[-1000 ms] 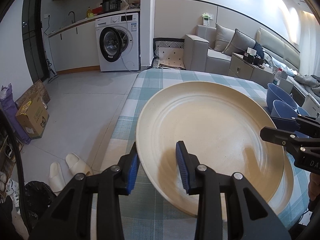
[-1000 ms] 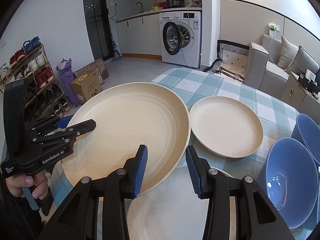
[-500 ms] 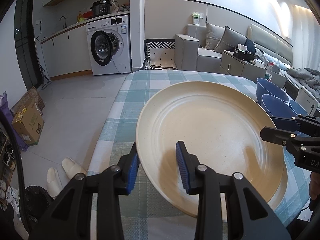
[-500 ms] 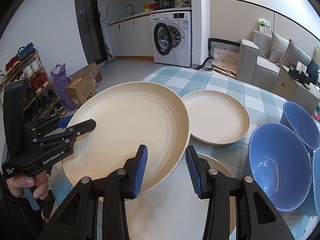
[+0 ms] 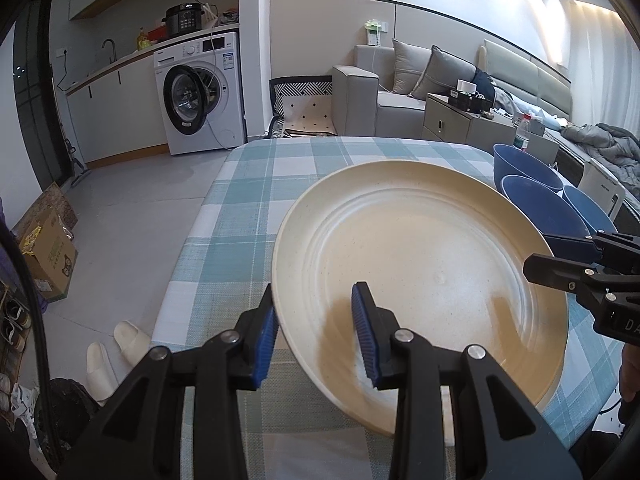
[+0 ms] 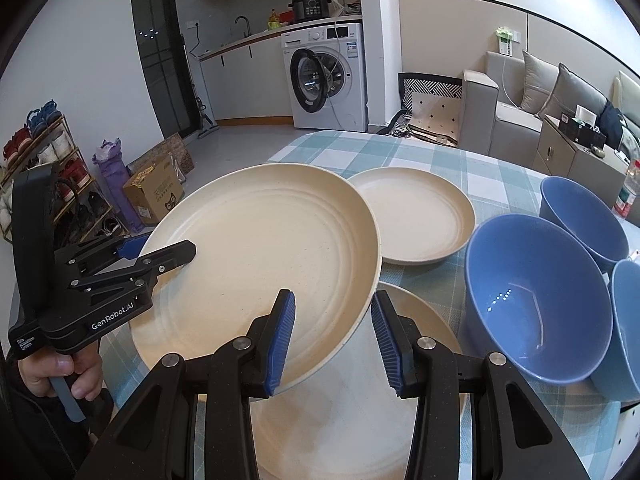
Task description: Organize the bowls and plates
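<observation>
A large cream plate (image 5: 420, 276) (image 6: 260, 256) is held above the checked table, with both grippers straddling its rim. My left gripper (image 5: 316, 336) has one pad under and one pad over the plate's near edge; it also shows in the right wrist view (image 6: 160, 248). My right gripper (image 6: 332, 340) straddles the opposite edge; it also shows in the left wrist view (image 5: 560, 256). Both jaws stand visibly apart. A second cream plate (image 6: 412, 216) lies beyond, and another cream plate (image 6: 348, 412) lies beneath the held one. Three blue bowls (image 6: 536, 304) stand at the right.
The table (image 5: 256, 216) has a blue-and-white checked cloth; its left edge drops to a tiled floor with slippers (image 5: 116, 352). A washing machine (image 5: 200, 96), a sofa (image 5: 400, 92) and a shoe rack (image 6: 44, 168) stand around the room.
Both views have shifted: the table and bowls sit further left and lower in view. The plate stays between both grippers, unchanged relative to them.
</observation>
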